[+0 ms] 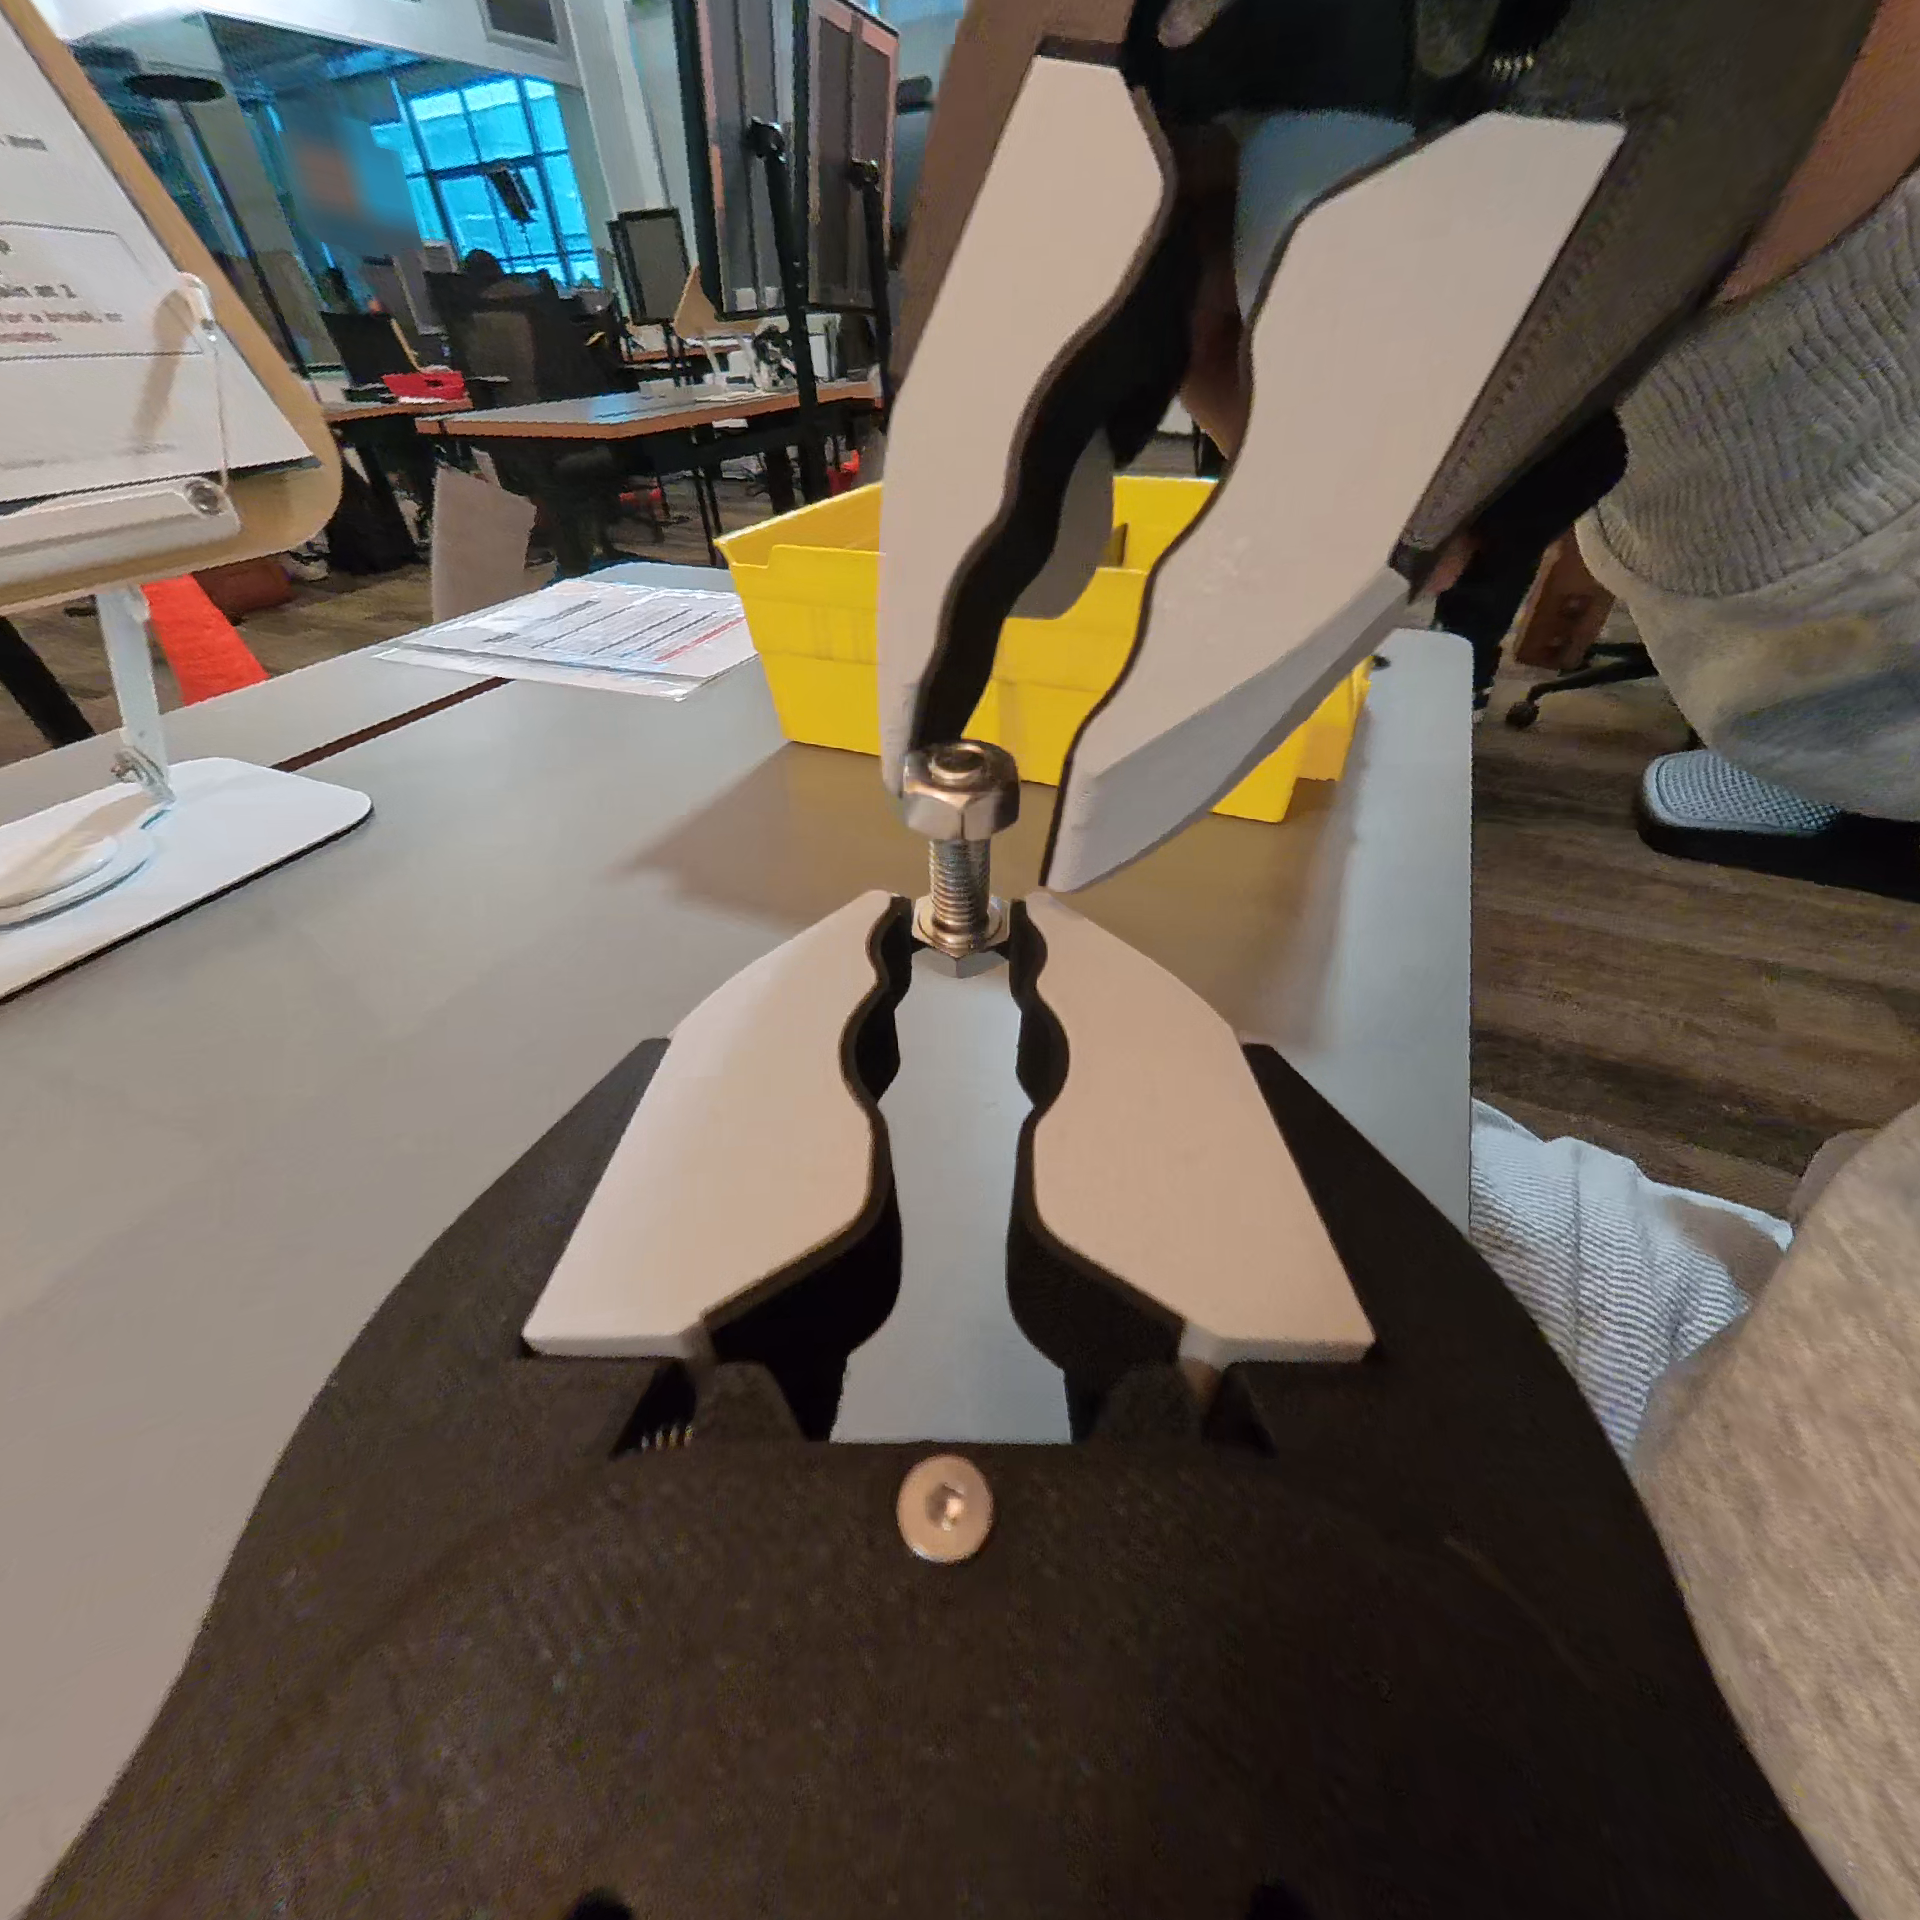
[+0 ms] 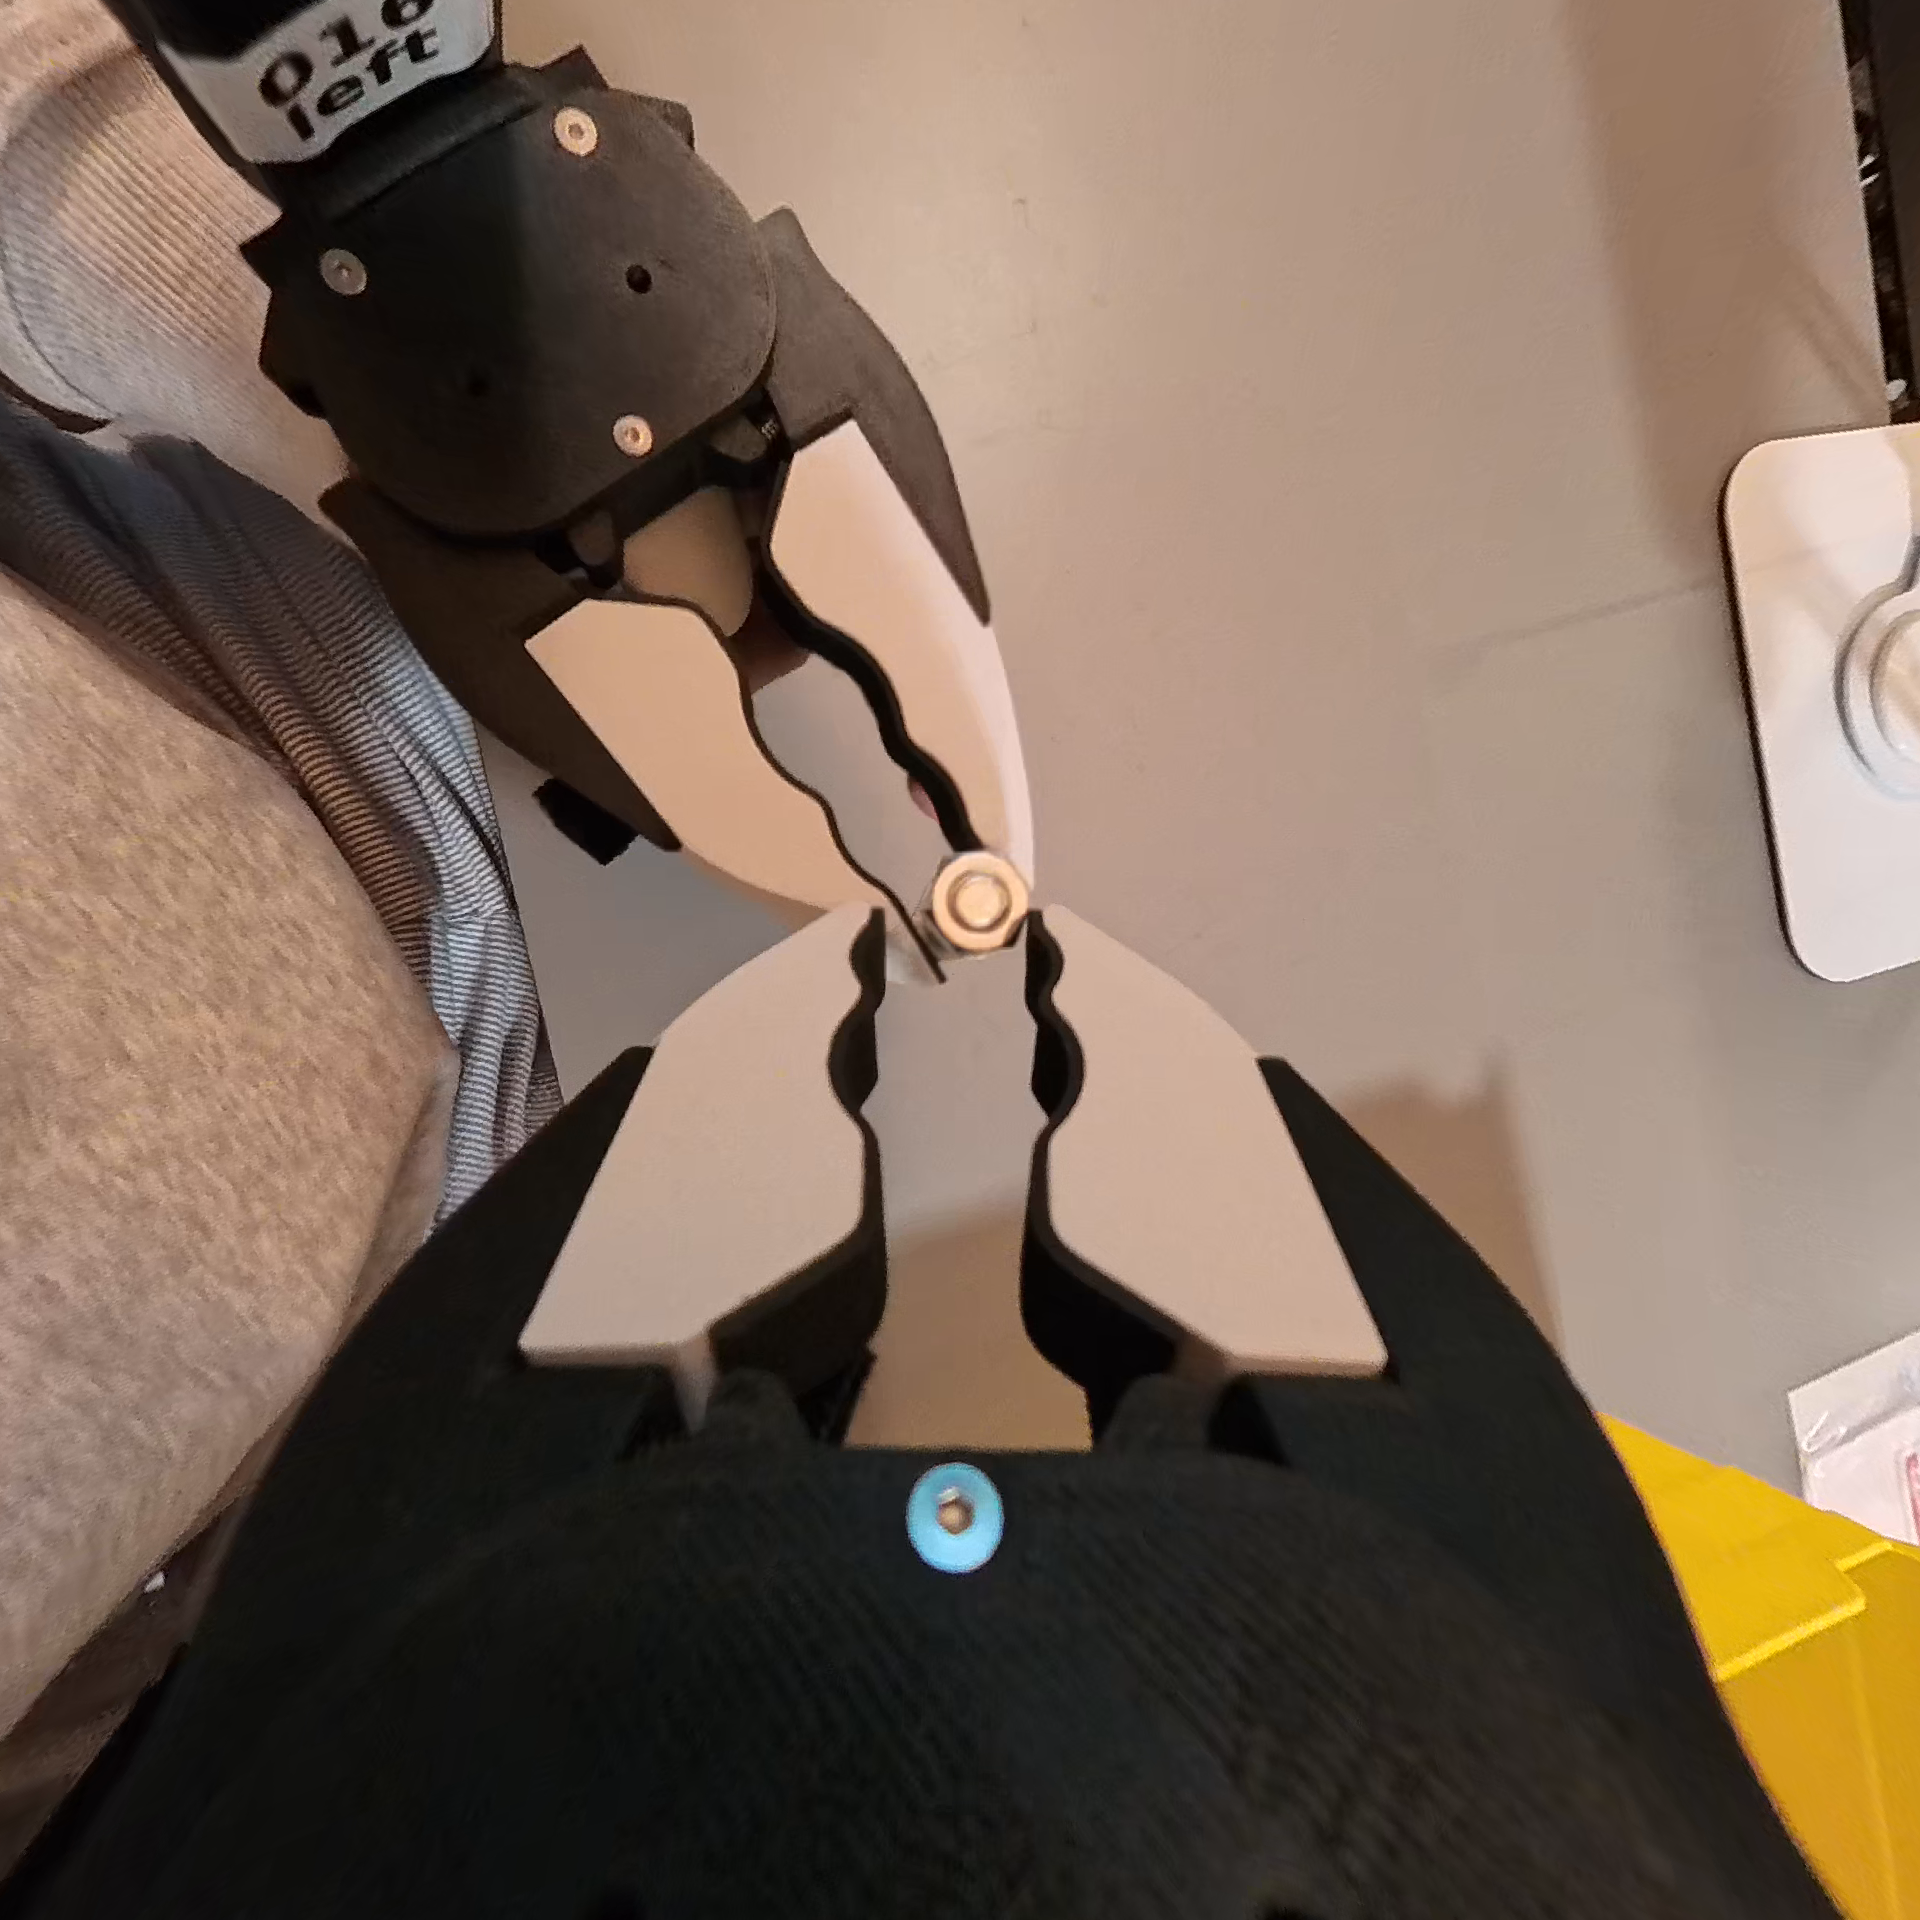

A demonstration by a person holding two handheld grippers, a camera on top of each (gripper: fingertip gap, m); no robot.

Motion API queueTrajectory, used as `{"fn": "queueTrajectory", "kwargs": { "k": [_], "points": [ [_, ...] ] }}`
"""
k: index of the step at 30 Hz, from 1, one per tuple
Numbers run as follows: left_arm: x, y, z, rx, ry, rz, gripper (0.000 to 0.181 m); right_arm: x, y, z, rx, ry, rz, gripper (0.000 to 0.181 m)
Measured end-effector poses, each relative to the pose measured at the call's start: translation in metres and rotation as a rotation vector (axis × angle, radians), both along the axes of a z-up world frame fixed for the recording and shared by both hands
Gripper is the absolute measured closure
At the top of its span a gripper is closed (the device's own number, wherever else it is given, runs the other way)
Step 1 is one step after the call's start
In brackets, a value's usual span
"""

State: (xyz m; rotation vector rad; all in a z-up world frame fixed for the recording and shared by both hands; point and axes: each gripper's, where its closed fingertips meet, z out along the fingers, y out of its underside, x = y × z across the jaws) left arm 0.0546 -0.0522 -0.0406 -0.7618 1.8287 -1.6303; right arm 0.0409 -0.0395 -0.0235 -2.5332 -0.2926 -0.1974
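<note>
A steel bolt [image 1: 956, 873] stands upright above the grey table [image 1: 416, 935]. A hex nut [image 1: 958, 790] is threaded on its top end. My left gripper [image 1: 956, 925] is shut on the bolt's hex head at the bottom. My right gripper [image 1: 982, 816] comes down from above with its jaws on either side of the nut. One fingertip [image 1: 904, 743] touches the nut and the other stands a little off it. From above, in the right wrist view, the nut [image 2: 977, 904] lies between my right gripper's [image 2: 956, 925] tips. The left gripper [image 2: 971, 920] reaches in from the upper left.
A yellow bin [image 1: 821, 623] stands behind the grippers and also shows in the right wrist view [image 2: 1787, 1621]. A sheet in a clear sleeve [image 1: 592, 629] lies at the back. A white sign stand's base [image 1: 208, 821] is at the left. The table edge and a person's grey clothing [image 2: 187, 987] are close. Left and right tips are no more than a few centimetres apart.
</note>
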Motion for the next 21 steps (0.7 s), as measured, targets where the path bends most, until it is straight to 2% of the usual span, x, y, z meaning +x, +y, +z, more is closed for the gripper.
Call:
{"fn": "queueTrajectory", "kwargs": {
  "k": [13,21],
  "points": [
    [-0.001,-0.002,-0.004,0.022,0.012,-0.009,0.162,-0.02,0.01,-0.001,0.022,-0.018,0.099,0.153],
    [0.002,0.002,-0.002,-0.005,0.019,0.009,0.162,-0.02,0.001,0.003,-0.001,0.006,0.098,0.169]
  ]
}}
